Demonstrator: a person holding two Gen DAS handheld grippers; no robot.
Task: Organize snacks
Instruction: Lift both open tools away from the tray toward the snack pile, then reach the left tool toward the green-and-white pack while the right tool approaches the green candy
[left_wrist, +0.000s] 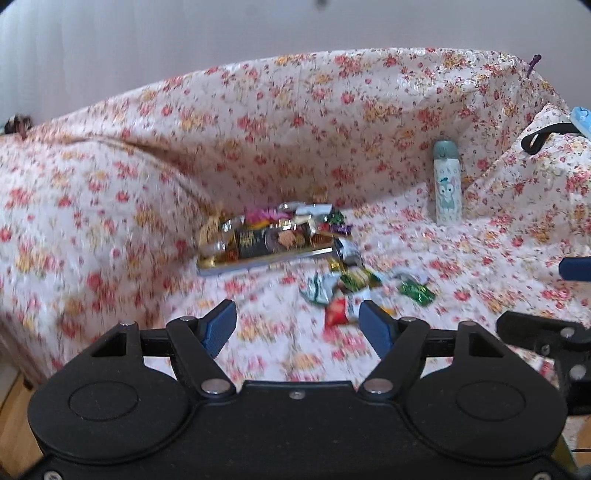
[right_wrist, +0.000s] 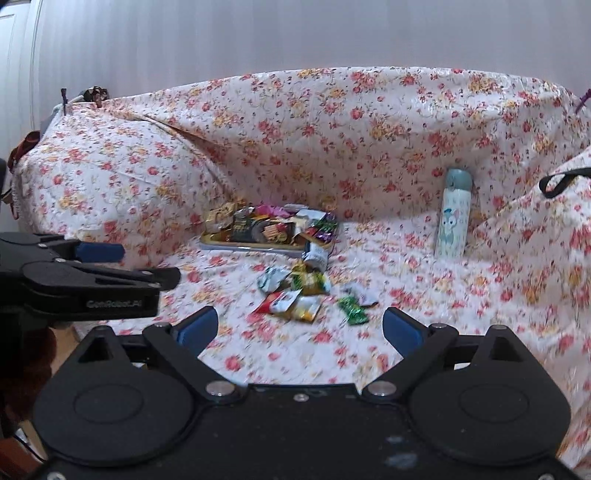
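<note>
A metal tray (left_wrist: 258, 263) heaped with snack packets lies on the floral-covered sofa seat; it also shows in the right wrist view (right_wrist: 240, 244). Several loose packets lie in front of it: a red one (left_wrist: 338, 312) (right_wrist: 277, 301), a green one (left_wrist: 417, 291) (right_wrist: 353, 311), a silver-green one (left_wrist: 319, 289) (right_wrist: 272, 278). My left gripper (left_wrist: 297, 326) is open and empty, just short of the red packet. My right gripper (right_wrist: 300, 330) is open and empty, short of the loose pile.
A pale blue cartoon bottle (left_wrist: 447, 182) (right_wrist: 455, 214) stands upright at the back right of the seat. The floral cover (right_wrist: 332, 129) drapes over backrest and armrests. A black strap (right_wrist: 561, 182) lies on the right armrest. The left gripper's side shows at the left in the right wrist view (right_wrist: 85, 277).
</note>
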